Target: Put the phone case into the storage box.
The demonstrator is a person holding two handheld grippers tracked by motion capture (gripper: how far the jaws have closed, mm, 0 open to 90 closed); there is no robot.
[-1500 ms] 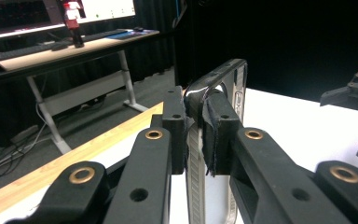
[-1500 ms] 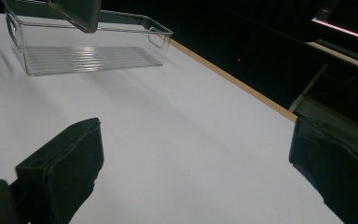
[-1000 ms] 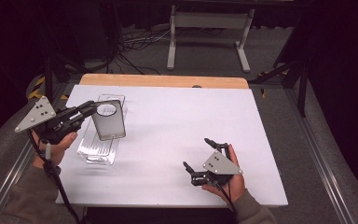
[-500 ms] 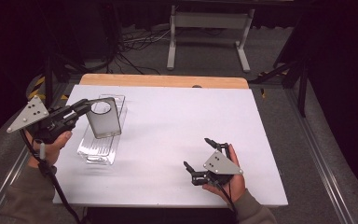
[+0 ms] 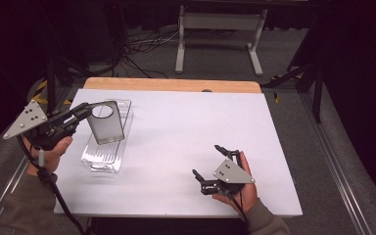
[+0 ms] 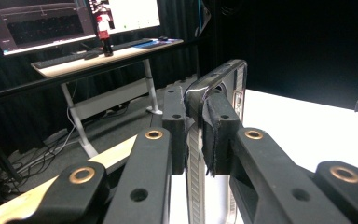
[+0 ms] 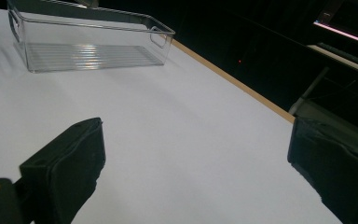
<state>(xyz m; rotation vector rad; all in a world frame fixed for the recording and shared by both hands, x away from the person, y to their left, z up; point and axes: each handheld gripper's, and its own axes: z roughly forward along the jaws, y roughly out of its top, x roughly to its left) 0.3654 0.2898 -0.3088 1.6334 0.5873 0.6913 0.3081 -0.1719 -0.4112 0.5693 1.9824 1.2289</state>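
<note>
Dark room, grey carpet point(image 5: 215, 54), monitor desk point(image 6: 107, 53)

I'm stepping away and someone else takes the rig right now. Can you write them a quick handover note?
Left tongs: shut on the top edge of a flat grey slab, held upright over the clear bin.
Right tongs: open, holding nothing, resting low at the table's near right.
Done: slab gripped and raised.
Left: set the slab down, probably in the bin or beside it; the right tongs are free to steady the bin.
</note>
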